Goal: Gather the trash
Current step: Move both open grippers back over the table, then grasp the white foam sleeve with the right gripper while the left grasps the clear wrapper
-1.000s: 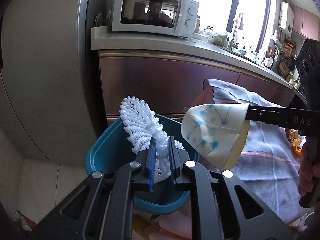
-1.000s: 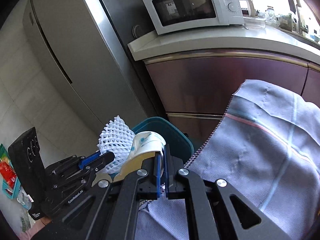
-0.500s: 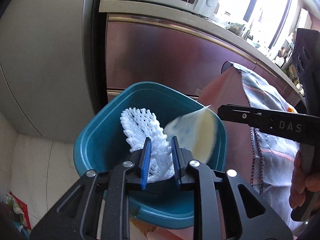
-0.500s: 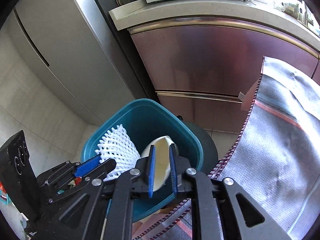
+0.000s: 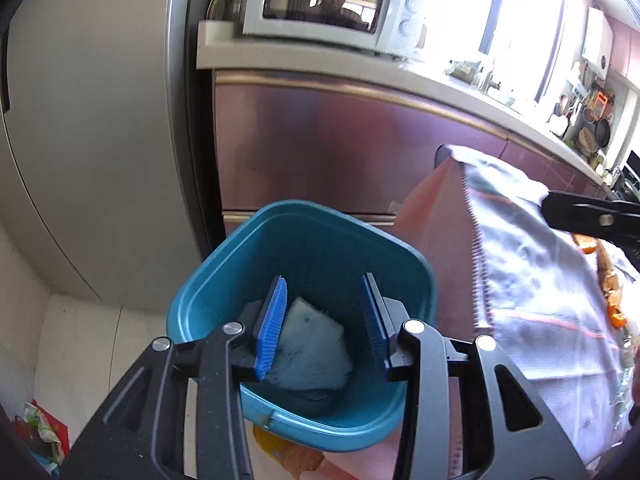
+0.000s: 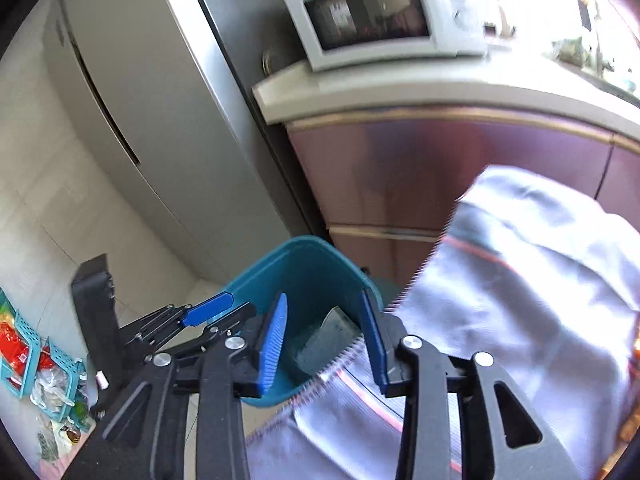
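Both wrist views close above teal bin (image 5: 224,280), angled downward.

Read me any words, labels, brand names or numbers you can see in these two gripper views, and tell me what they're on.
No text can be read in either view.
Microwave: marks by its knobs are too small and washed out.
Red packaging in the floor basket: print too blurred.
Left gripper and right gripper: no lettering shows.
Teal bin: plain.
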`<state>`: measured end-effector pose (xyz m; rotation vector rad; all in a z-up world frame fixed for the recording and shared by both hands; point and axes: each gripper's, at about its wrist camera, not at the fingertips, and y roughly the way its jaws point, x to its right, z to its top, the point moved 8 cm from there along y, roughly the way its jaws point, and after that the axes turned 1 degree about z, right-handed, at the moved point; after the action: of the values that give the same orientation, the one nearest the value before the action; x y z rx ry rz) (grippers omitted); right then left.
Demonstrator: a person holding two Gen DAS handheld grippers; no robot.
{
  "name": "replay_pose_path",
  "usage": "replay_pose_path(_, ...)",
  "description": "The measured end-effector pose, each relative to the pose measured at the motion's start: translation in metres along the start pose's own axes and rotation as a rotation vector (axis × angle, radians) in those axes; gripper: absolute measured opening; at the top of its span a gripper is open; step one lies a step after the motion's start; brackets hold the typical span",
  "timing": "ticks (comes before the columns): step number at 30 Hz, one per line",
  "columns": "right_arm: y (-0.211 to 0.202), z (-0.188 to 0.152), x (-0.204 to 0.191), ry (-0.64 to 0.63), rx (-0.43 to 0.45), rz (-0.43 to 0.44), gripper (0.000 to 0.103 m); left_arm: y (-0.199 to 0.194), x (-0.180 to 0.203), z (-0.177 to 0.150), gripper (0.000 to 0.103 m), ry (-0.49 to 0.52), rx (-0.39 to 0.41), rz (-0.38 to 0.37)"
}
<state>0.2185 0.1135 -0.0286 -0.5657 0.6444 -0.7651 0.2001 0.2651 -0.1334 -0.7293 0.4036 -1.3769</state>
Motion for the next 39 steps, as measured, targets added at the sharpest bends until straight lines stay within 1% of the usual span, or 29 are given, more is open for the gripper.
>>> replay_pose_path(4,-0.056,-0.009,0.024,-0.009,0.078,-0.008,0.042,-0.029,0.028,0.009,0.042,0.039,0.068,-0.052)
replay_pose_path(6,-0.085,-0.016,0.042,-0.008,0.121,-0.038,0.046,-0.047,0.047,0.014,0.046,0.071,0.109,-0.086)
replay_pose_path(8,-0.106,-0.022,0.055,-0.007,0.150,-0.067,0.047,-0.066,0.068,0.014,0.049,0.098,0.142,-0.138)
replay_pose_path(10,-0.132,-0.034,0.074,-0.001,0.179,-0.119,0.049,-0.083,0.094,0.010,0.051,0.135,0.162,-0.196)
replay_pose_path(14,-0.168,-0.059,0.112,0.040,0.214,-0.212,0.051,-0.103,0.152,-0.006,0.053,0.222,0.162,-0.318)
replay_pose_path(18,-0.198,-0.086,0.152,0.114,0.236,-0.289,0.051,-0.112,0.215,-0.035,0.054,0.300,0.111,-0.461)
replay_pose_path(21,-0.216,-0.108,0.179,0.164,0.246,-0.338,0.051,-0.115,0.257,-0.064,0.055,0.350,0.046,-0.560)
replay_pose_path(24,-0.235,-0.129,0.199,0.201,0.258,-0.379,0.051,-0.118,0.291,-0.093,0.055,0.402,-0.015,-0.635)
replay_pose_path(25,-0.238,-0.134,0.205,0.209,0.262,-0.395,0.051,-0.119,0.294,-0.101,0.055,0.413,-0.032,-0.654)
replay_pose_path(28,-0.249,-0.146,0.220,0.242,0.274,-0.430,0.051,-0.119,0.310,-0.120,0.058,0.452,-0.073,-0.693)
replay_pose_path(31,-0.256,-0.156,0.235,0.277,0.287,-0.466,0.052,-0.114,0.316,-0.134,0.059,0.475,-0.106,-0.691)
replay_pose_path(33,-0.261,-0.161,0.245,0.297,0.293,-0.484,0.052,-0.110,0.321,-0.142,0.059,0.471,-0.126,-0.695)
replay_pose_path(34,-0.263,-0.163,0.250,0.307,0.296,-0.495,0.053,-0.108,0.320,-0.141,0.059,0.468,-0.136,-0.699)
replay_pose_path(37,-0.267,-0.167,0.266,0.334,0.305,-0.516,0.056,-0.107,0.323,-0.146,0.064,0.469,-0.157,-0.712)
replay_pose_path(39,-0.266,-0.169,0.276,0.357,0.304,-0.514,0.057,-0.106,0.323,-0.149,0.064,0.474,-0.172,-0.714)
